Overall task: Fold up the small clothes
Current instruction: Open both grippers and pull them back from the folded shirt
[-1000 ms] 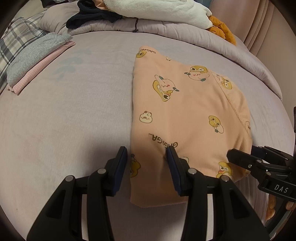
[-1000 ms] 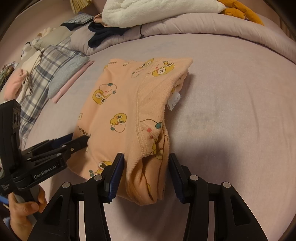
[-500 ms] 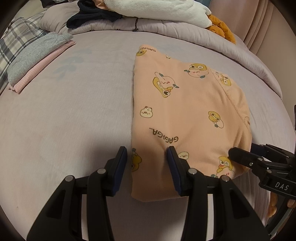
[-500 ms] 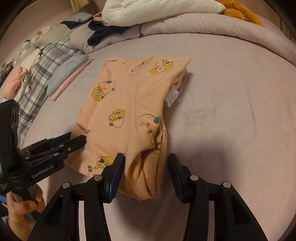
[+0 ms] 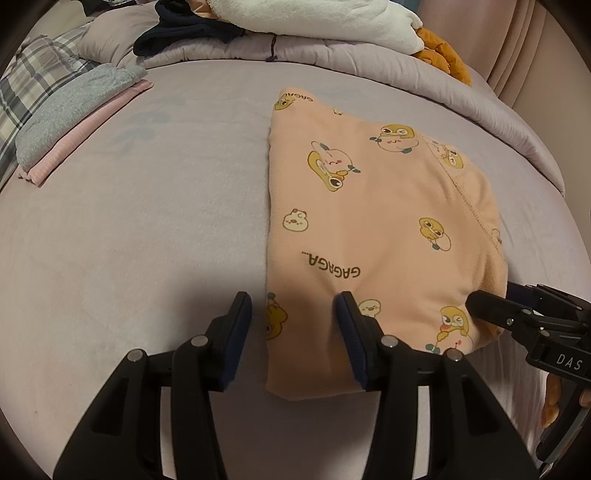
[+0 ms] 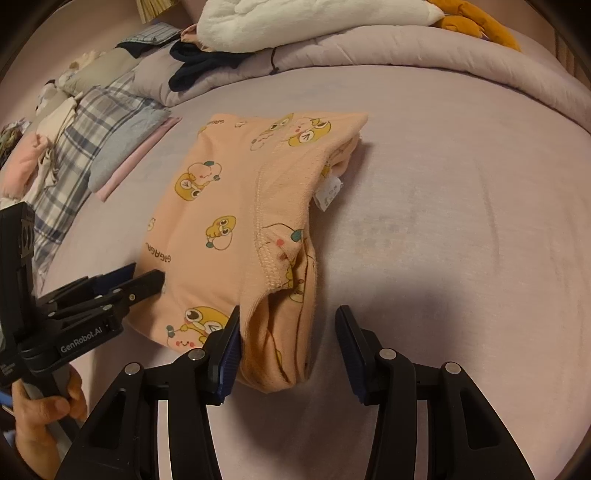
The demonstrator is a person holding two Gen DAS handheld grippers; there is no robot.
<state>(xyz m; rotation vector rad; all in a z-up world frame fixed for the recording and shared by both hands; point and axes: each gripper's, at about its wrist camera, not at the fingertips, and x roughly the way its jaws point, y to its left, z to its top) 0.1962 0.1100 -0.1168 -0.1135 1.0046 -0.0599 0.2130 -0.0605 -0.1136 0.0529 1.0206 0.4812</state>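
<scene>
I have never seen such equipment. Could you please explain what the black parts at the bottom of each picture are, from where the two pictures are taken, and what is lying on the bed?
No robot here: a person holds a two-finger gripper in each hand, with a camera on each looking along its fingers. One picture is from the left gripper, the other from the right gripper; each also shows the other gripper at its edge. On the lilac bed sheet lies a folded peach garment printed with cartoon ducks. Both grippers are open at its near edge, one at each corner, gripping nothing. A grey and pink folded stack lies to the left, with a white blanket and other clothes at the back.
</scene>
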